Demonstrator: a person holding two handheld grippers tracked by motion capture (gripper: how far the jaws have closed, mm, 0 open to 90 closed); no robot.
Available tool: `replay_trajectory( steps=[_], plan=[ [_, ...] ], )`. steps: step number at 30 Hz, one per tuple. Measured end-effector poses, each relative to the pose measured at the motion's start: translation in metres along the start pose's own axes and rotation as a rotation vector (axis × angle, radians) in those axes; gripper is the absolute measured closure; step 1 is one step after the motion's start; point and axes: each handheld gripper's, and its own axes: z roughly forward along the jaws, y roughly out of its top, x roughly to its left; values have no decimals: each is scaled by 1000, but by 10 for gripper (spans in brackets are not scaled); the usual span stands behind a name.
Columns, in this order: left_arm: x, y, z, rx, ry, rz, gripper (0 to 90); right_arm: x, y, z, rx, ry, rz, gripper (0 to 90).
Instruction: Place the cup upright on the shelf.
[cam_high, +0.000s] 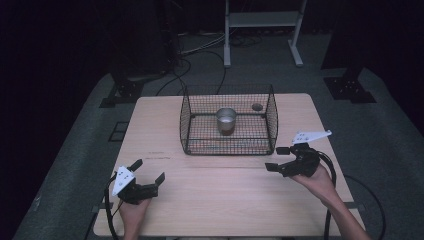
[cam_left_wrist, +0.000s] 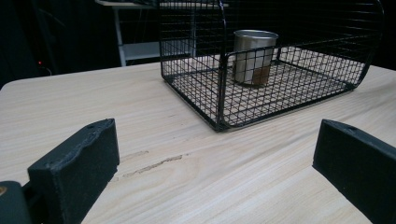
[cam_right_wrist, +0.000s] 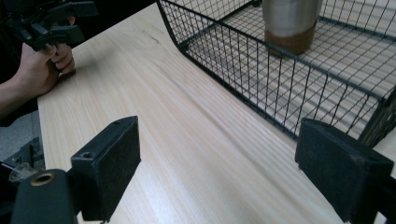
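A black wire basket (cam_high: 229, 149) stands at the middle back of the wooden table (cam_high: 210, 195), and a metal cup (cam_high: 226, 120) with a brown band at its foot stands upright inside it. My left gripper (cam_high: 148, 171) rests near the front left edge, open, with nothing between its jaws. It faces the basket (cam_left_wrist: 219, 93) and the cup (cam_left_wrist: 254, 56) across bare wood. My right gripper (cam_high: 275, 158) hovers just off the basket's front right corner, open and empty. The right gripper view looks along the basket's front wall (cam_right_wrist: 280, 79), past the cup (cam_right_wrist: 292, 23), toward the left gripper (cam_right_wrist: 51, 23).
A small dark round spot (cam_high: 257, 106) lies at the basket's far right corner. Bare tabletop stretches between the two hands in front of the basket. Beyond the table are a white metal frame (cam_high: 262, 20), black stand feet (cam_high: 350, 87) and cables on a grey floor.
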Motion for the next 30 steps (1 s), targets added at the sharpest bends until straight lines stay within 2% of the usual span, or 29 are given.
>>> replay_trajectory(
  steps=[14, 20, 30],
  plan=[
    [0, 0, 0, -1, 4, 1, 0, -5, -29, -5, 22, -16, 31, 135],
    [0, 0, 0, -4, 5, 2, 0, -9, -43, -10, 13, -21, 64, 134],
    [0, 0, 0, -7, 9, 3, 0, -10, -62, -4, 26, -34, 78, 134]
  ],
)
